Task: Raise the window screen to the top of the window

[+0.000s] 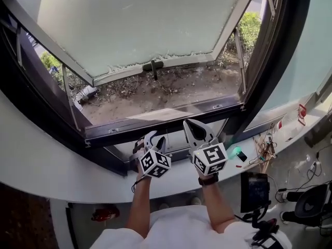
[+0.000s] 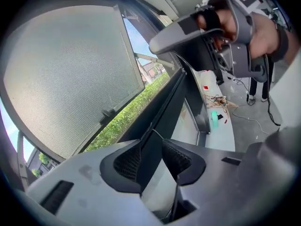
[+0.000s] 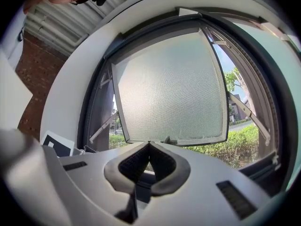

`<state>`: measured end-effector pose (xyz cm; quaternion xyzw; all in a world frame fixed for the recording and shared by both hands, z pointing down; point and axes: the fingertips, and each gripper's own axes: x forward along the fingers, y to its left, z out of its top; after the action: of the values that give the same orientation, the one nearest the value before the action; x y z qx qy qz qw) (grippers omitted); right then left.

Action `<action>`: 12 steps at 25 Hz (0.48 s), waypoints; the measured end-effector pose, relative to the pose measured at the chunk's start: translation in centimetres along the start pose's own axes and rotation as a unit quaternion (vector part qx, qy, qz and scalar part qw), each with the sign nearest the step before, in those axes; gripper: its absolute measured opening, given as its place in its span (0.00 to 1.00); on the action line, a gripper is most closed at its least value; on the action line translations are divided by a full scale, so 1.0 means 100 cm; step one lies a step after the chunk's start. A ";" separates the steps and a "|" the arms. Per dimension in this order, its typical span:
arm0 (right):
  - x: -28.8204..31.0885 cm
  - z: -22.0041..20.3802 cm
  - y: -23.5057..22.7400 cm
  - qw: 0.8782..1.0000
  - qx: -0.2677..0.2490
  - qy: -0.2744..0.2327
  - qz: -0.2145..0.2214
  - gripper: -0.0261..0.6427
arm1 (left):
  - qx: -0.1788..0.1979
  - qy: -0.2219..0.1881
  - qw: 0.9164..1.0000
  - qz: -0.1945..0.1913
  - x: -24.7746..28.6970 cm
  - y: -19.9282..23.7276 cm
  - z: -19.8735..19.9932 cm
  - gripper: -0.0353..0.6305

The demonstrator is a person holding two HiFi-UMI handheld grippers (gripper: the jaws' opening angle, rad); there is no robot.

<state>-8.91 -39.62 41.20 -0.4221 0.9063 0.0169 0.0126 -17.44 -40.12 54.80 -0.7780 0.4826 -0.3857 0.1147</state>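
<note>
- the window screen (image 1: 140,19) is cut off by the upper edge of the head view, so its top edge is not seen; the left gripper view shows it only at a slant (image 2: 61,74).
- in the head view the marker cube hides much of the left gripper (image 1: 154,139).
- the screen stands well apart from both grippers, at 12 o'clock from them, swung outward over soil and green hedge.
- a small dark handle (image 1: 153,66) sits on its lower edge, at 12 o'clock from the left gripper.
- left gripper (image 2: 151,142): jaws apart. the dark window frame (image 1: 155,126) shows through the gap; whether it lies between the pads or beyond them is unclear.
- right gripper (image 3: 149,144): jaws closed tip to tip, holding nothing, pointing at the screen's lower edge; it is just at 3 o'clock of the left one (image 1: 193,128).
- the screen is a pale, fine mesh in a thin grey frame (image 3: 169,88); the pads are black and ribbed; the counter (image 1: 31,160) is smooth, white and curved.
</note>
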 end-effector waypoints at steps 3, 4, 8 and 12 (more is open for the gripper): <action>0.000 0.001 -0.006 1.000 0.000 -0.001 -0.006 0.04 | 0.045 0.013 0.999 0.008 0.003 0.000 0.001 0.23; 0.001 0.000 -0.007 1.000 0.001 -0.001 -0.007 0.04 | 0.064 0.019 0.998 0.010 0.004 0.001 0.001 0.23; 0.003 -0.002 -0.009 1.000 0.001 0.001 -0.006 0.04 | 0.107 0.034 0.994 0.013 0.010 0.002 0.003 0.23; 0.006 -0.009 -0.008 1.000 0.001 0.012 0.000 0.04 | 0.112 0.037 0.993 0.021 0.015 0.004 0.001 0.23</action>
<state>-8.71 -40.61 42.02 -0.4224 0.9063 0.0106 0.0025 -17.29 -41.55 55.28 -0.7347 0.4566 -0.4638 0.1914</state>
